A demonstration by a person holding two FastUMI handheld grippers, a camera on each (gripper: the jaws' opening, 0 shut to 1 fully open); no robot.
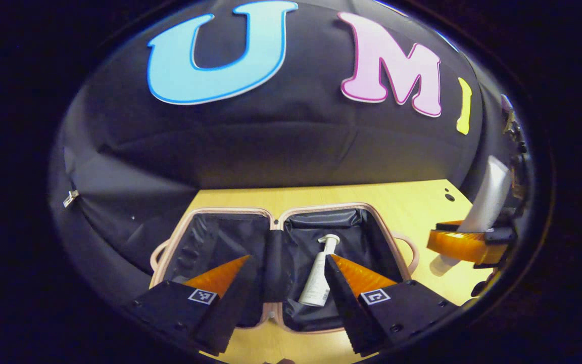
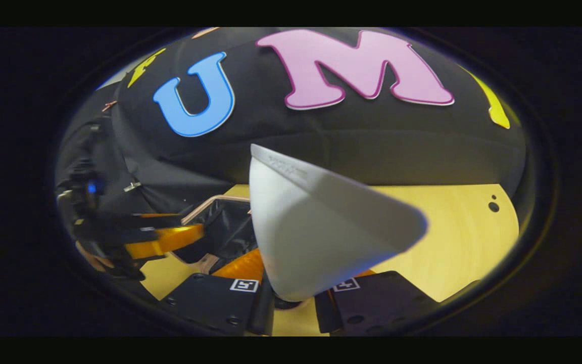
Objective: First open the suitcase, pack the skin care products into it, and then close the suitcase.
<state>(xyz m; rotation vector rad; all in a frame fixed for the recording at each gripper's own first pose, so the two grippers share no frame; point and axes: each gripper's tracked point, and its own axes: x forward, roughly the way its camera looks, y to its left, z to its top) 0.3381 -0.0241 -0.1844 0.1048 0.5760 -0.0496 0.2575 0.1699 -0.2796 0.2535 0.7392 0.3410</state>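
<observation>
One product is already lying inside the suitcase [image 1: 291,263]: a white pump bottle [image 1: 317,275] resting in the right half of the open case, its pump head pointing toward the far wall. The case is sitting spread flat on the tabletop [image 1: 407,202], both dark-lined halves facing up.

The right gripper [image 2: 291,296] is clamping a white tube [image 2: 316,227] between its fingers, holding it up above the tabletop to the right of the case, crimped end uppermost (the cap end seems to be hanging below the fingers in the left gripper view [image 1: 473,242]). The left gripper [image 1: 291,303] is hovering over the near edge of the case with its fingers spread apart and nothing between them.

To do this step well, I would be carrying the tube left until it is over the right half, lowering it beside the bottle rather than on top of it, tilting it to lie flat, and only then releasing. The left gripper is probably better drawn aside, since it is crowding the drop spot.
</observation>
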